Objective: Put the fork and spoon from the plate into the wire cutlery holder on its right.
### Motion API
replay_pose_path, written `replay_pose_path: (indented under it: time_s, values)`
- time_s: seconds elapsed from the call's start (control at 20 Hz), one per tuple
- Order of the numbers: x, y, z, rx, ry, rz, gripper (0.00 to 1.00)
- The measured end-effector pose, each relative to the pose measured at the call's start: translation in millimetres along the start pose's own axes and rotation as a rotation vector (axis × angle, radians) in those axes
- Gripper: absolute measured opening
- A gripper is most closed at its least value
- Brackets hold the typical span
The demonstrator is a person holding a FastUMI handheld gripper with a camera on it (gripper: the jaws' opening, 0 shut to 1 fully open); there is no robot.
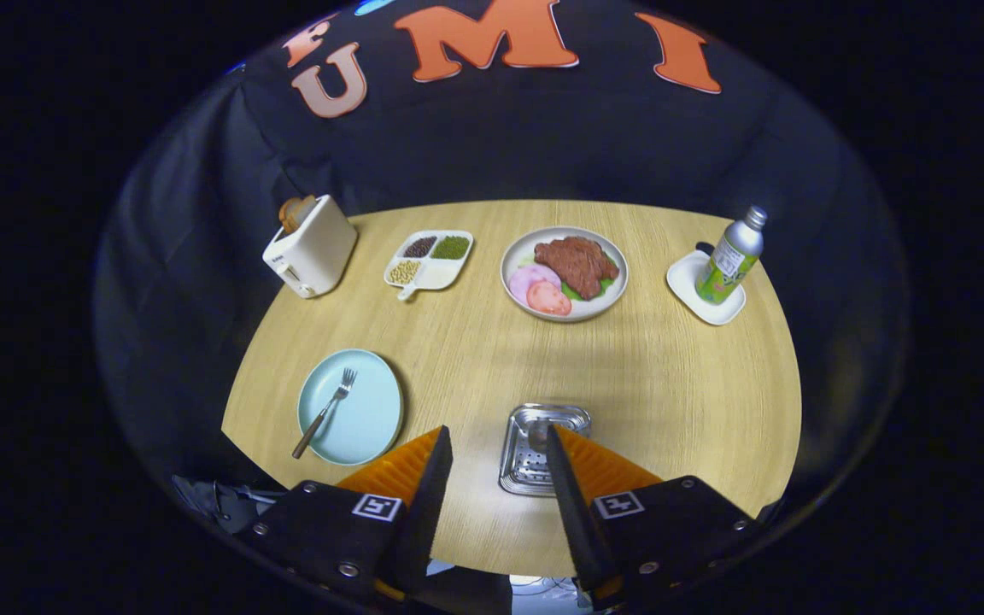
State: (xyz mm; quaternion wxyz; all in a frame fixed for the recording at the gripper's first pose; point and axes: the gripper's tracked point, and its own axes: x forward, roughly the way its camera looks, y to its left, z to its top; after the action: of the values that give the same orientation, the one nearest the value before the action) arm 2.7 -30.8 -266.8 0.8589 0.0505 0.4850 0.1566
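A: So, where is everything sitting right now?

B: The fork (325, 412) is lying across the pale blue plate (372, 427), tines pointing away, handle overhanging the near rim. That overhang is probably giving a finger something to get under. I am not making out a spoon on the plate.

A: And the wire cutlery holder (543, 448)?

B: It is standing on the bench (646, 367) just right of the plate, and the hand-held gripper (496, 453) is hovering above it. Its fingers are spread apart and gripping nothing; the holder is showing in the gap between them. Something small and metallic is sitting at the holder's mouth, beside the right finger, possibly the spoon, but I cannot tell.

A: What is that suggesting?

B: I am guessing the fork is the remaining piece, so the next reach is needing to swing left toward the plate.

A: Anything in the way?

B: The toaster (311, 246), the divided dish (429, 260), the plate of food (565, 272) and the bottle (733, 256) are all staying well beyond.
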Motion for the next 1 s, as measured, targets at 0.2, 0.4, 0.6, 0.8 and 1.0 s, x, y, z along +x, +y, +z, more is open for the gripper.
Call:
replay_pose_path:
  time_s: [0.2,0.4,0.6,0.8,1.0]
  values:
    - [0.5,36.5,32.8,-0.01,-0.239,0.041,0.88]
    - [11.1,82.7,40.0,0.02,-0.357,0.048,0.92]
    - [17.1,131.6,56.4,0.04,-0.475,0.048,0.95]
    - [27.3,168.1,64.7,0.042,-0.546,0.031,0.96]
    - [61.0,189.1,38.8,0.049,-0.418,0.0,0.97]
